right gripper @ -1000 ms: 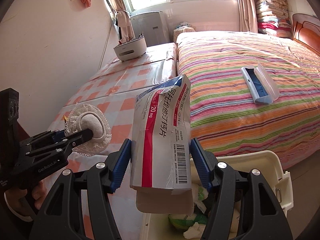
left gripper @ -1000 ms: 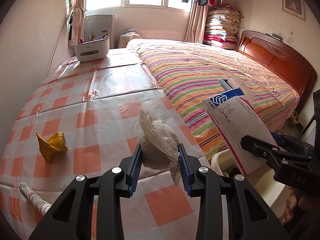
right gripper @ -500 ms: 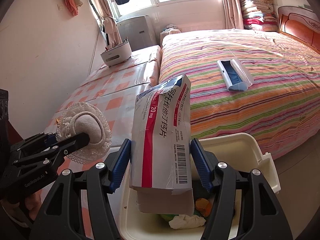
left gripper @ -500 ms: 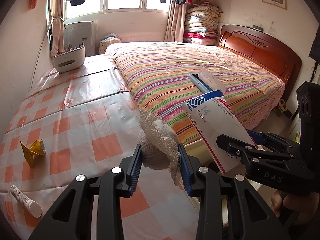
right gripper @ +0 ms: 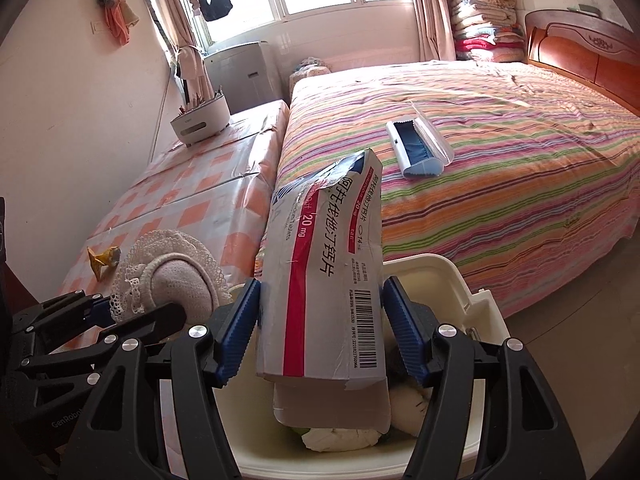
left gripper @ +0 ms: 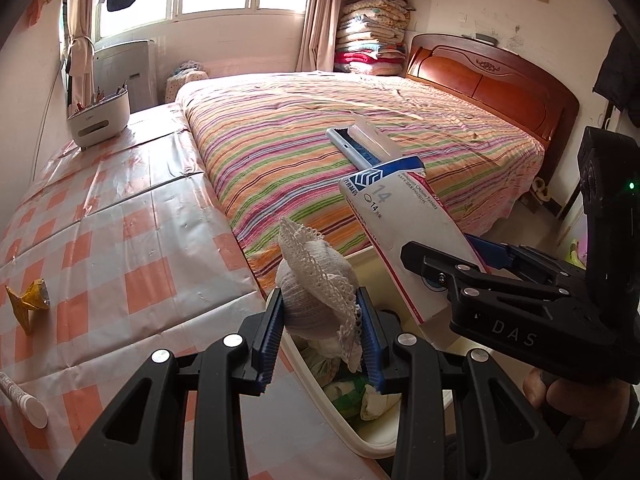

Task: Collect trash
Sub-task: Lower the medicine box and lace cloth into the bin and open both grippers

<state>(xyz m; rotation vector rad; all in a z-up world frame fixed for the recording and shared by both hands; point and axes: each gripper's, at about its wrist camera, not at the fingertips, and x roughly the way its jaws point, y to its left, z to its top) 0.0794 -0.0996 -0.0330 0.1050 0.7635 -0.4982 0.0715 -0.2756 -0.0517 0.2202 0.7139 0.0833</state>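
Over bin [right gripper: 476, 296], R gripper [right gripper: 320, 336] loosening on box [right gripper: 324, 280], barcode R-view only

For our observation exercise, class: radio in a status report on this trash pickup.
Left gripper shut on lace cloth bundle. Right gripper jaws just opening, medicine box between them, above bin. Nothing blocking bin; yellow wrapper lies on table.

A bed with a striped cover [left gripper: 400, 148] is seen across the middle of both views, and a wooden headboard [left gripper: 492, 80] is set at the upper right. A blue and white brush case [right gripper: 420, 148] is laid on the cover. Folded quilts [left gripper: 372, 36] are stacked in the upper middle. A white desk organiser [left gripper: 100, 120] is placed at the upper left.
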